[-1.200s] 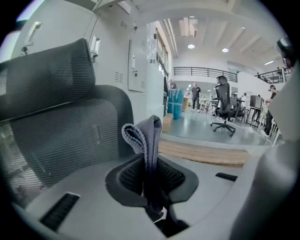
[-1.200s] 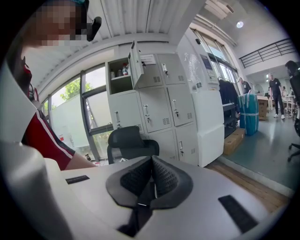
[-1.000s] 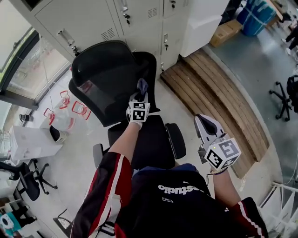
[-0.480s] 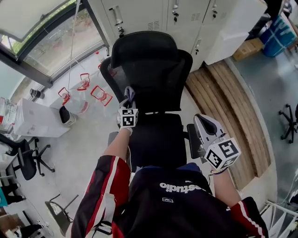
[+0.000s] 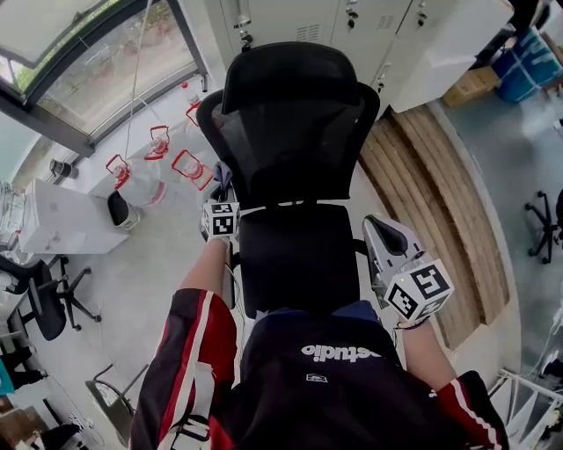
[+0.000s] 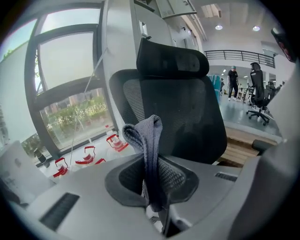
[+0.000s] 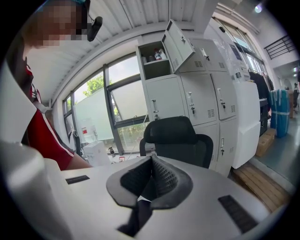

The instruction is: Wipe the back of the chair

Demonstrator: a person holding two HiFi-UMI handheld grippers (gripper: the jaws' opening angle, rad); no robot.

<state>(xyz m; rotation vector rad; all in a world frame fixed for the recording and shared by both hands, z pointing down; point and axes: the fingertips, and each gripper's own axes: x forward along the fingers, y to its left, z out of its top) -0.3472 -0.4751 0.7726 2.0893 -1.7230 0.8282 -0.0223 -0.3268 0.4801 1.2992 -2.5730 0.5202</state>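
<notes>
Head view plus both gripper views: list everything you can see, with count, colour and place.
office chair: one, black, straight ahead
cloth: one, grey, pinched in the left gripper
lockers: a row, white, behind the chair
water jugs: several, clear with red handles, floor by the window
wooden platform: one, brown, right of the chair
cardboard box: one, brown, far upper right
spare chairs: at least two, black, left and right edges
left gripper: shut on the cloth, at the chair's left edge
right gripper: shut, empty, near the body

Left gripper (image 5: 221, 186) with cloth (image 5: 219, 172) slid from backrest (image 5: 299, 132) centre to its left edge.
</notes>
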